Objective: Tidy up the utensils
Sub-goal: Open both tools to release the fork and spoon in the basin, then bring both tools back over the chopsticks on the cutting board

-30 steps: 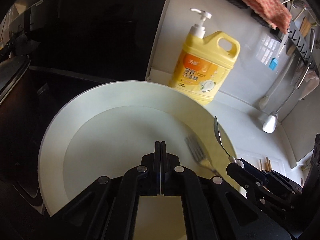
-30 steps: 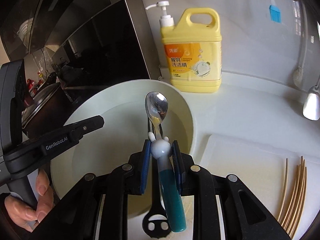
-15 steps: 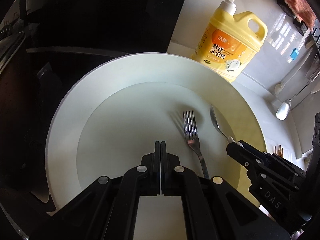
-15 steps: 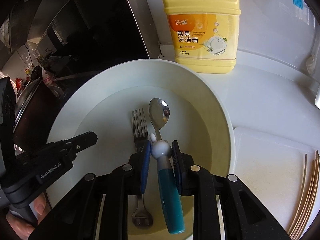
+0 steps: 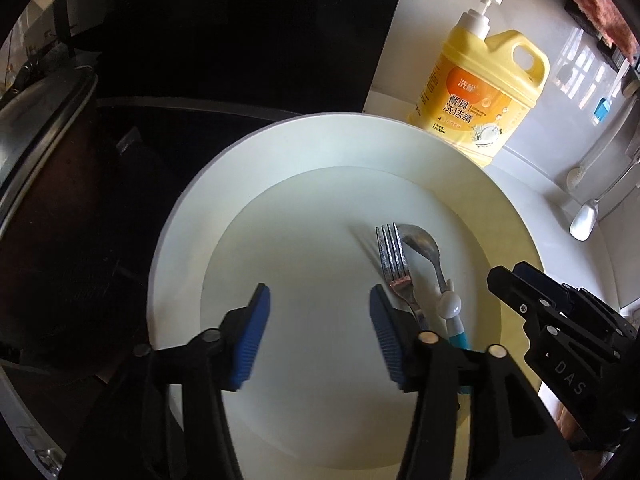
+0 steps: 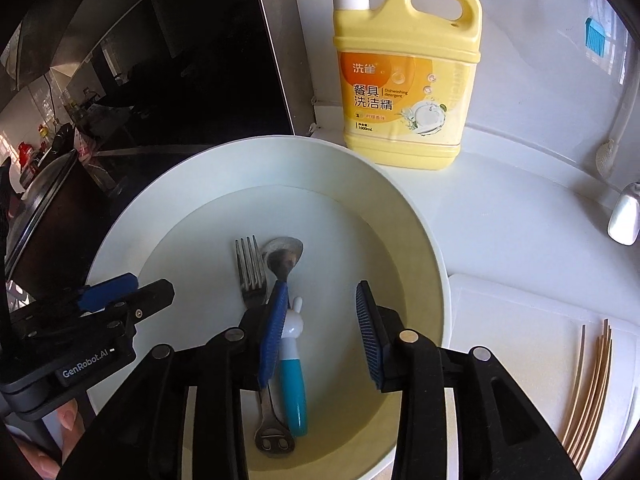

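Note:
A large white plate (image 5: 320,140) (image 6: 240,168) holds a metal fork (image 5: 392,256) (image 6: 250,268) and a spoon (image 5: 424,244) (image 6: 292,380) with a teal handle and a white bunny figure. They lie side by side. My left gripper (image 5: 318,300) hovers over the plate's middle, left of the fork, its jaws opening with nothing between them. My right gripper (image 6: 320,300) has its jaws opening too. The spoon's handle lies on the plate just inside its left pad (image 6: 276,320), and the pads do not press on it. Each gripper shows in the other's view (image 5: 520,280) (image 6: 132,288).
A yellow detergent bottle (image 6: 404,80) stands behind the plate. To the right, a white board (image 6: 520,340) carries several chopsticks (image 6: 588,384). A dark cooktop and a pot (image 5: 40,128) lie to the left. Utensils hang on the right wall (image 5: 584,220). Fingers of a hand (image 6: 64,416) hold the left gripper.
Both grippers have opened. The right one has let go of the spoon, which now lies on the plate next to the fork. Both have moved in lower over the plate.

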### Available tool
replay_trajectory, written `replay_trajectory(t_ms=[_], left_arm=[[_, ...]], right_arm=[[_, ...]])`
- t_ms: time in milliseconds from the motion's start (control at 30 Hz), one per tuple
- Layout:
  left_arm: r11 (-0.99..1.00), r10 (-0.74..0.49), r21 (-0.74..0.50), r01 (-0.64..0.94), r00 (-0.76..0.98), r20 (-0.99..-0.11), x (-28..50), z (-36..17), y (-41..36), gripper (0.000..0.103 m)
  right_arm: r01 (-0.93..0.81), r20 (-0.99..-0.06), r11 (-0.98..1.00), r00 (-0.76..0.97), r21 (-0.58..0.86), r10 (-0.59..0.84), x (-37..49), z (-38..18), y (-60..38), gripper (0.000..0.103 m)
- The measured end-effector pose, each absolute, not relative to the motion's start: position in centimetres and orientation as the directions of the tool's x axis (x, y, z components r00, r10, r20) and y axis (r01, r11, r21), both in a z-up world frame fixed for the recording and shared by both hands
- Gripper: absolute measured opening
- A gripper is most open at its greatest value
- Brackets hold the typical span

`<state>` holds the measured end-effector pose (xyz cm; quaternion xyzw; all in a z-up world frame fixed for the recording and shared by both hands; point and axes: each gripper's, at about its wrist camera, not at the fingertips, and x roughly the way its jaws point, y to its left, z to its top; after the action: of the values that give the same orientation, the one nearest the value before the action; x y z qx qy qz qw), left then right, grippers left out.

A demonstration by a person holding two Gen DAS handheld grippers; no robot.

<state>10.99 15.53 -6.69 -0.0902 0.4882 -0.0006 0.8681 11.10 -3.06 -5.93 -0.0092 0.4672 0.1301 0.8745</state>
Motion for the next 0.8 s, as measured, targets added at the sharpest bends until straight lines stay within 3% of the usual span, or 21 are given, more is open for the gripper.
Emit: replay_trajectory(t_ms=[67,400,800], left_arm=[[0.985,-0.081,-0.149,-0.087,0.533,-0.842,10.6,-6.2,15.6,0.067],[0.989,-0.075,-0.132,-0.073,0.521,-0.85,9.6,-5.0,15.3,0.075],[0.99,-0.128,-0.14,0.014,0.494,-0.86,6.8,-4.2,14.2,0.088]], right_arm=[[-0.237,-0.817,0.966,0.534,0.101,0.216,10.8,-5.7,-3.1,0.041],[-0.213,-0.804,0.971,0.557,0.105,0.208,8.9,-4.6,-4.0,0.047],[-0.102,-0.798,0.989,0.584,0.109,0.148,3.3,-3.8,-6.8,0.063]])
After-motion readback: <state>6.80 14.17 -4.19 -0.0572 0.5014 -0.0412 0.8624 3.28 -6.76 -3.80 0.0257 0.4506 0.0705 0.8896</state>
